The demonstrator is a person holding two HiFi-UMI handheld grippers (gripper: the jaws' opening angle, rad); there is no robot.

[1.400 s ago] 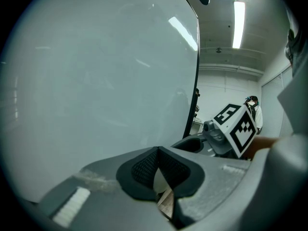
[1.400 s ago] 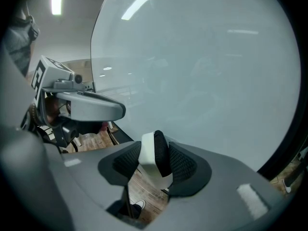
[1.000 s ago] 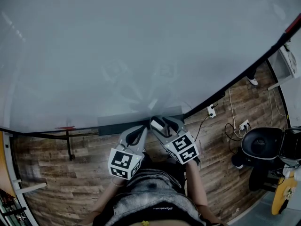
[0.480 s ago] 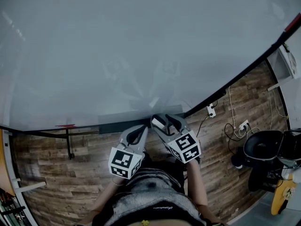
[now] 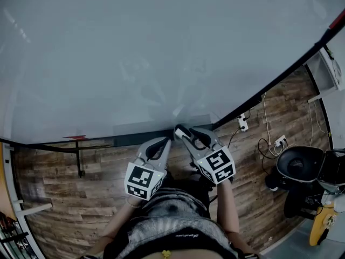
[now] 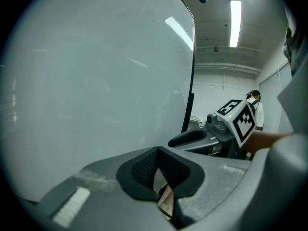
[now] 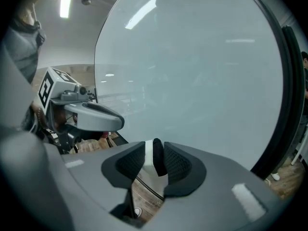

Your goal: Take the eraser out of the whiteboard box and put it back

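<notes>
The whiteboard (image 5: pixel 161 53) fills the upper head view, with its grey box (image 5: pixel 135 129) on the bottom edge. My right gripper (image 5: pixel 182 130) reaches into the box's right end. Its jaws have just been closing and now pinch the white and black eraser (image 7: pixel 153 159) between the pads (image 7: pixel 132 163). My left gripper (image 5: pixel 163 141) sits just left of it, below the box, shut with nothing held; its pads (image 6: pixel 144 167) meet at the tips. Each gripper shows in the other's view: the right gripper (image 6: pixel 192 137) and the left gripper (image 7: pixel 94 117).
A red marker (image 5: pixel 75 137) lies on the ledge at the left. A black frame (image 5: pixel 269 85) edges the board on the right. On the wooden floor (image 5: pixel 64 198) at right are power strips (image 5: pixel 242 124), cables and a black round seat (image 5: pixel 299 166). A person (image 6: pixel 255 105) stands far off.
The right gripper's jaws have narrowed from wide around the eraser to closed on it. Both grippers sit slightly higher in the head view; the left one kept its place.
</notes>
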